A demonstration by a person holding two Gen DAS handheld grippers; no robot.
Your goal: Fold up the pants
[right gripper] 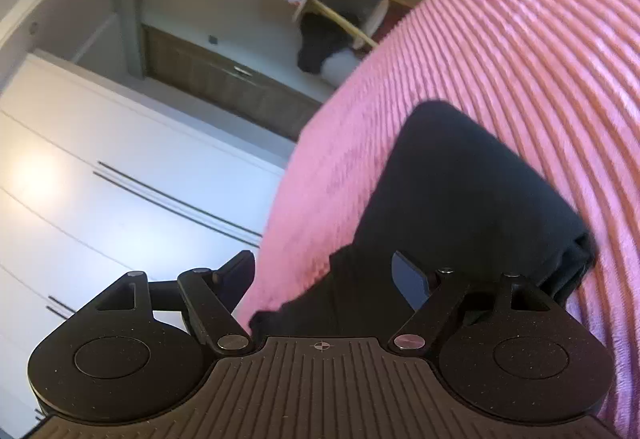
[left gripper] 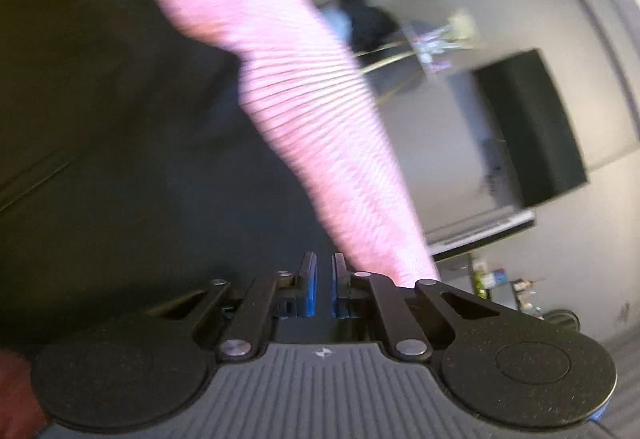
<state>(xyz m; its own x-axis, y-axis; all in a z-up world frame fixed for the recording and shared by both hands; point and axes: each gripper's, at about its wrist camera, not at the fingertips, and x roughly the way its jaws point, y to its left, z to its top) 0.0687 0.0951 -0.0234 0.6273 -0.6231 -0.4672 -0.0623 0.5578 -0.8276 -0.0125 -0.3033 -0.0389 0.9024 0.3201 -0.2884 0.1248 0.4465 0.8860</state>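
Dark pants [left gripper: 120, 119] fill the left of the left wrist view, lying on a pink ribbed bedspread [left gripper: 312, 111]. My left gripper [left gripper: 324, 279] hovers over the pants; its blue-padded jaws stand nearly together with a narrow empty gap. In the right wrist view a folded end of the dark pants [right gripper: 460, 199] lies on the pink bedspread [right gripper: 520, 59]. My right gripper [right gripper: 324, 275] is open wide, its jaws on either side of the pants' near edge, nothing gripped.
A black wall-mounted TV [left gripper: 532, 127] and a shelf with small items [left gripper: 500, 279] are at the right. White wardrobe doors [right gripper: 100, 179], a wooden panel [right gripper: 224, 83] and a dark bag [right gripper: 324, 39] are beyond the bed edge.
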